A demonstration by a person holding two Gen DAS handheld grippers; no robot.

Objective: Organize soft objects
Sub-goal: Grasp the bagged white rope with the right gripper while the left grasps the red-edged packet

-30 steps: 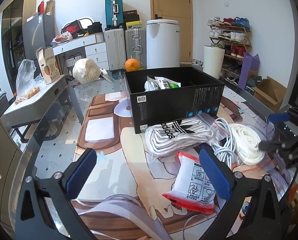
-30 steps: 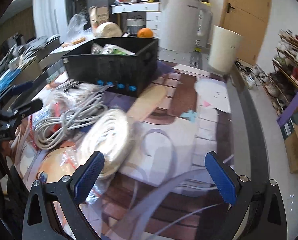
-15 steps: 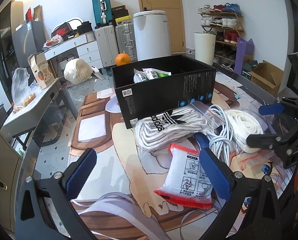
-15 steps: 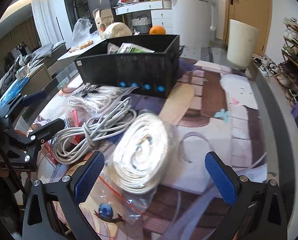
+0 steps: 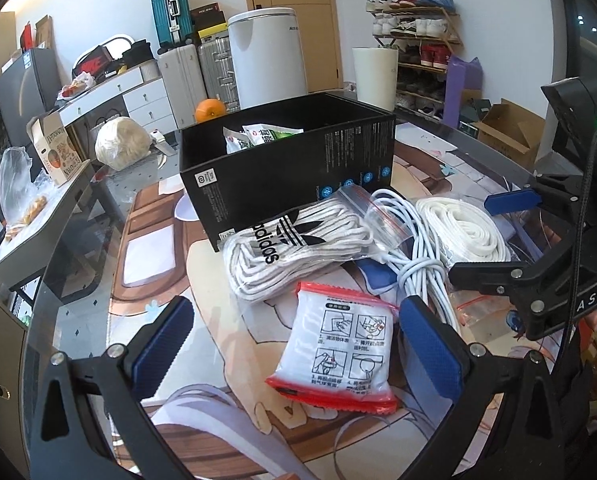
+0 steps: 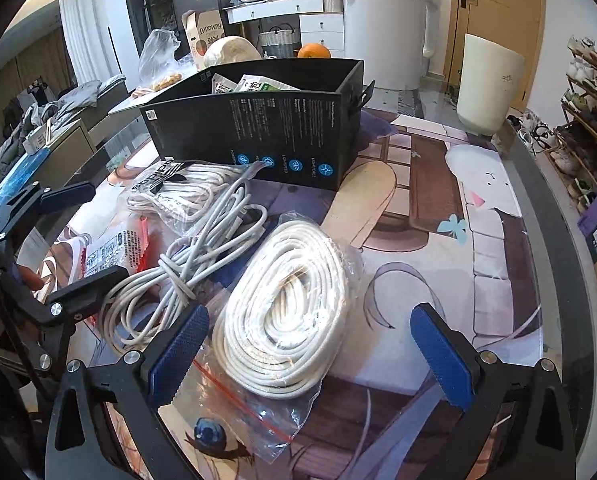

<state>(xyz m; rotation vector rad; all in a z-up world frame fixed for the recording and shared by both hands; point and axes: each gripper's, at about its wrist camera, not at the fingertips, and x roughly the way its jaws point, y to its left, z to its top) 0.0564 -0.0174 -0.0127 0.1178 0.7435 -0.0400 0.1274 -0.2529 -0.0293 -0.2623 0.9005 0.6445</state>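
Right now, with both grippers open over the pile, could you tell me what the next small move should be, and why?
Probably lower the open right gripper and close on the bagged white rope coil. The coil already lies between its fingers, and the black box beyond is open-topped with room left. The left gripper is likewise lined up on the red-edged packet.
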